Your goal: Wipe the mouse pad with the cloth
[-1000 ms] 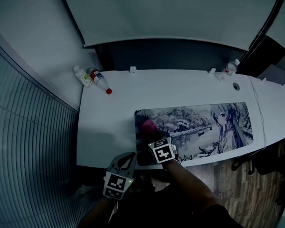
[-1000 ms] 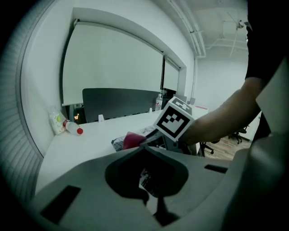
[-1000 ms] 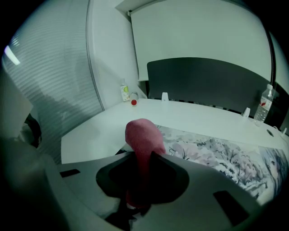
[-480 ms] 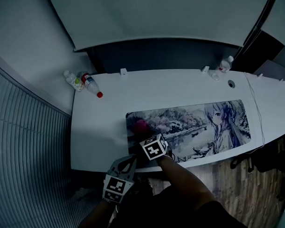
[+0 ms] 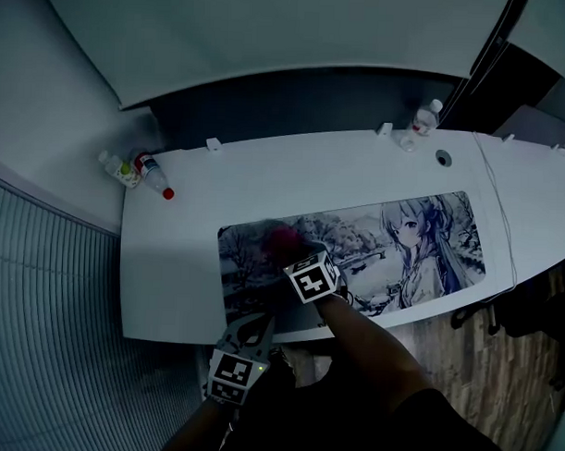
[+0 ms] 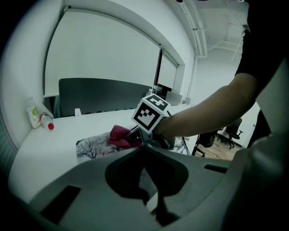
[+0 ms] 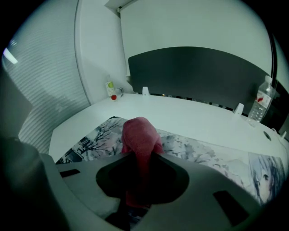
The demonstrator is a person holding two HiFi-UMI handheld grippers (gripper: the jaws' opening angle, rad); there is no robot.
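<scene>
A long mouse pad with an anime print lies on the white table. A red cloth rests on the pad's left part, near its far edge. My right gripper is shut on that cloth and holds it down on the pad. In the right gripper view the cloth bulges out between the jaws over the mouse pad. My left gripper hovers at the table's front edge, shut and holding nothing. The left gripper view shows the cloth and the right gripper's marker cube ahead.
Two small bottles lie at the table's back left corner. A clear water bottle stands at the back right. A thin cable runs across the table's right end. A dark panel rises behind the table, and a ribbed wall is on the left.
The right gripper has slid the cloth over the pad's left part, away from me toward its far edge. The head view has shifted. The left gripper stays at the front edge.
</scene>
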